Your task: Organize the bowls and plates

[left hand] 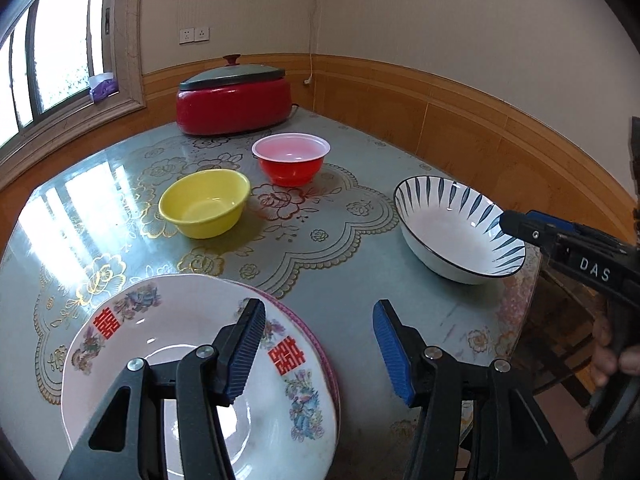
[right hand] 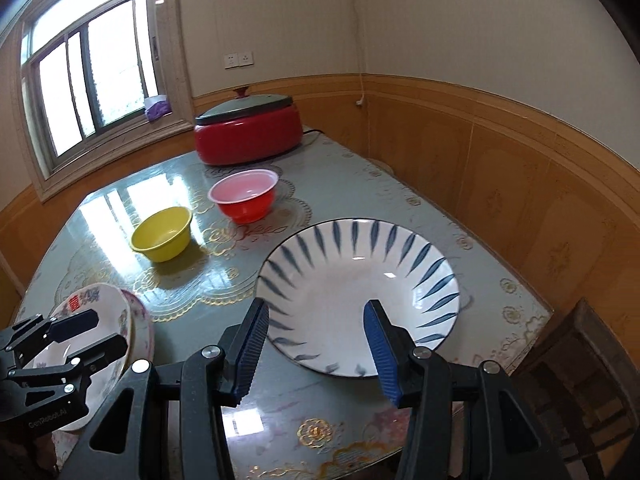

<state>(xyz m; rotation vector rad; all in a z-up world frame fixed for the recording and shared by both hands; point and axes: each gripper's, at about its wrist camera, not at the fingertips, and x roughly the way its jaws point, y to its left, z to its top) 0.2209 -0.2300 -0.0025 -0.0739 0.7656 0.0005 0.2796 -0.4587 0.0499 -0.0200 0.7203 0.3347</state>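
At the left of the glossy grey-green table (left hand: 352,280) with its gold floral pattern sits a stack of white ceramic plates (left hand: 168,336), the top one printed with flowers and red double-happiness characters; a pink-rimmed plate (left hand: 316,344) shows beneath it. The left gripper (left hand: 320,354) hovers over the right edge of this stack, its blue ribbed pads spread wide with nothing between them; one pad hangs above the top plate and the other above bare table. In the right wrist view this same gripper (right hand: 94,334) appears at the lower left, over the stack (right hand: 100,300).

Farther back, toward the middle of the table, stands a small round yellow plastic bowl (left hand: 204,204), upright. Just to its right and a little farther away is a red plastic bowl with a pale pink inside (left hand: 291,158), near the yellow one but not touching it. Behind both, by the wall, rests a red electric cooking pot with a dark lid and red knob (left hand: 234,98).

On the right side of the table lies a wide white ceramic bowl with dark blue leaf strokes around its rim (right hand: 358,298), well apart from the plate stack. The right gripper (right hand: 314,350) is held over its near rim, fingers spread apart and holding nothing; whether either pad touches the bowl cannot be told. A dark wooden chair (right hand: 580,364) stands beyond the table's right edge.
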